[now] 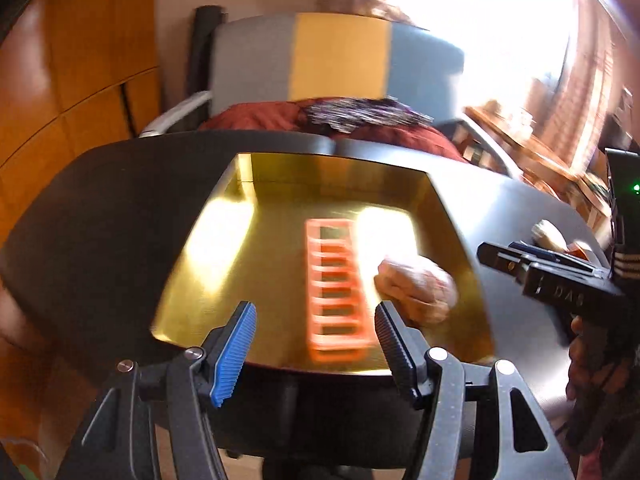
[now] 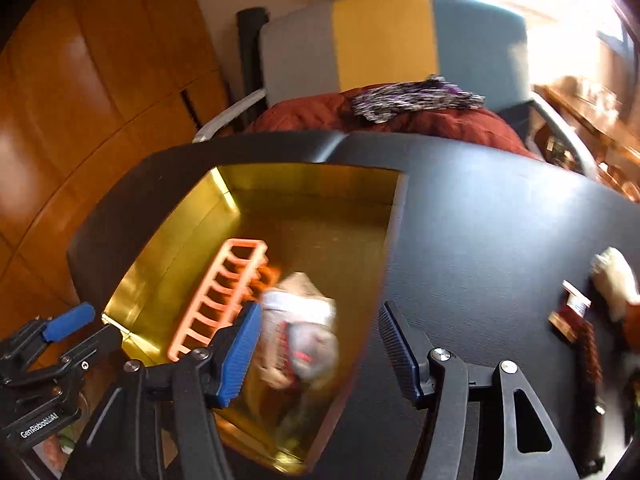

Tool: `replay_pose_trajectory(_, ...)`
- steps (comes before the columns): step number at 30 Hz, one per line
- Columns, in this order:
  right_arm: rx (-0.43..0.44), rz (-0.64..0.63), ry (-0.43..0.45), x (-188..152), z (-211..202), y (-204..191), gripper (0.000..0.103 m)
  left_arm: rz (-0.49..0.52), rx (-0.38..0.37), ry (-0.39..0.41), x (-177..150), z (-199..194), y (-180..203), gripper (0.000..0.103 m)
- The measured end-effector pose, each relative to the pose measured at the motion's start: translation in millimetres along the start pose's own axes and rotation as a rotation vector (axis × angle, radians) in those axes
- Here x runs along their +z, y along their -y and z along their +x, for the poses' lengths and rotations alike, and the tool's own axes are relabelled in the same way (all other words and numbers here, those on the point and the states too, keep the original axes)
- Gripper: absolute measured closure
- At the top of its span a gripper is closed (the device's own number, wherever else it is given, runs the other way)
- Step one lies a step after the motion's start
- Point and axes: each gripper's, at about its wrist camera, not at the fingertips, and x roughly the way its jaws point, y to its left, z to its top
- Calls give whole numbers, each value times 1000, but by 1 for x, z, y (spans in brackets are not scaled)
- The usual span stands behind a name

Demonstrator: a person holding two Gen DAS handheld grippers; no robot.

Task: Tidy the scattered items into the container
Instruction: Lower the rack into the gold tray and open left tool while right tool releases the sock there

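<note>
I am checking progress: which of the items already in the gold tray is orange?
The long slotted rack, lying flat in the tray. The soft toy beside it is pale beige, not orange.

Wood-panelled wall (image 1: 60, 80), striped armchair (image 1: 340, 56), bright window (image 1: 500, 8).

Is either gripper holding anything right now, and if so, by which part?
Nothing is held. The left gripper stands open over the gold-lined tray; the right gripper is open, with the blurred soft toy loose below it.
</note>
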Motion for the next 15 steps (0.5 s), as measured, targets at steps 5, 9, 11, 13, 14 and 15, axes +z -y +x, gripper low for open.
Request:
replay_pose_trajectory(5, -115, 187, 25, -37, -43, 93, 40, 114, -115, -40, 0, 4, 58, 40)
replay_pose_trajectory(9, -213, 303, 47, -72, -82, 158, 40, 235, -200, -71, 1, 11, 117, 40)
replay_pose_trajectory(11, -267, 357, 62, -92, -106, 187, 40, 298, -236, -85, 2, 14, 147, 40)
replay_pose_trajectory(13, -322, 410, 76, -111, -130, 217, 39, 360, -272, -95, 4, 19, 179, 40)
replay_pose_trajectory(14, -345, 433, 85, -117, -140, 230, 39, 394, -290, -101, 6, 21, 196, 40)
replay_pose_trajectory(15, -366, 455, 95, -122, -150, 244, 39, 420, -306, -102, 7, 24, 212, 40)
